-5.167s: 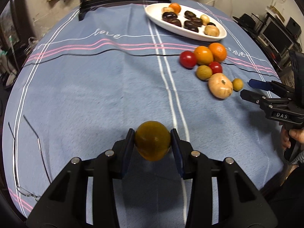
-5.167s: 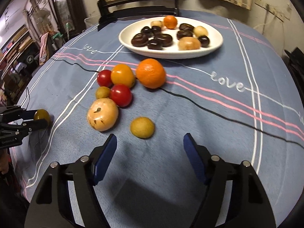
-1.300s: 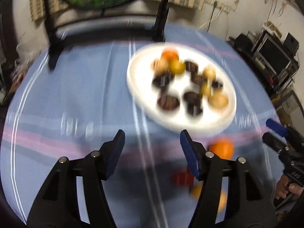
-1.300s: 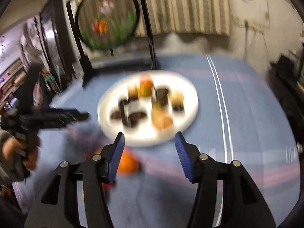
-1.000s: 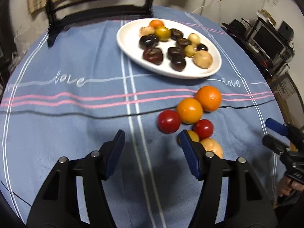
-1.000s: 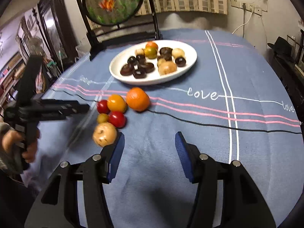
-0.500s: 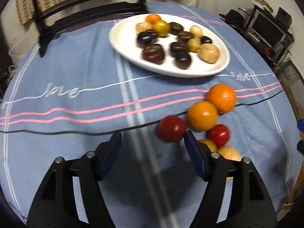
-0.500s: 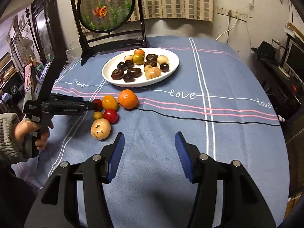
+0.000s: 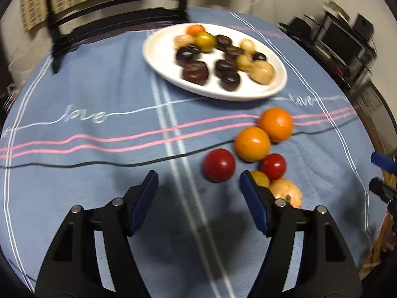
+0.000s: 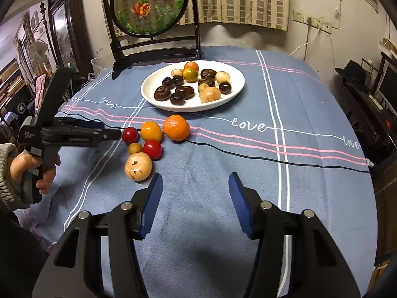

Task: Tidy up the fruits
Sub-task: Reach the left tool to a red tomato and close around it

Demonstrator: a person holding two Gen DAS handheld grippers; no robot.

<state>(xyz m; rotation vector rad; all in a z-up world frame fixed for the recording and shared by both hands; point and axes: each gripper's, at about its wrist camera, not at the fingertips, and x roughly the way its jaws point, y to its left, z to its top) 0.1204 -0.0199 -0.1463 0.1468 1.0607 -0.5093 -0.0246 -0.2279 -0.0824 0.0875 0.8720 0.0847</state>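
Blue-padded left gripper (image 9: 198,193) open, empty

- The left gripper (image 9: 198,188) points steeply down, its 2 blue-padded fingers (image 9: 145,198) spread apart with nothing between them.
- In the right wrist view the left gripper (image 10: 116,134) reaches in from 9 o'clock, carried by the left hand (image 10: 32,171) wrapped around its handle; a knitted sleeve (image 10: 7,173) covers the wrist.
- The right gripper (image 10: 196,196) tilts downward, its 2 fingers (image 10: 239,203) parted and holding nothing.
- Its tips (image 9: 383,173) show at 3 o'clock in the left wrist view.
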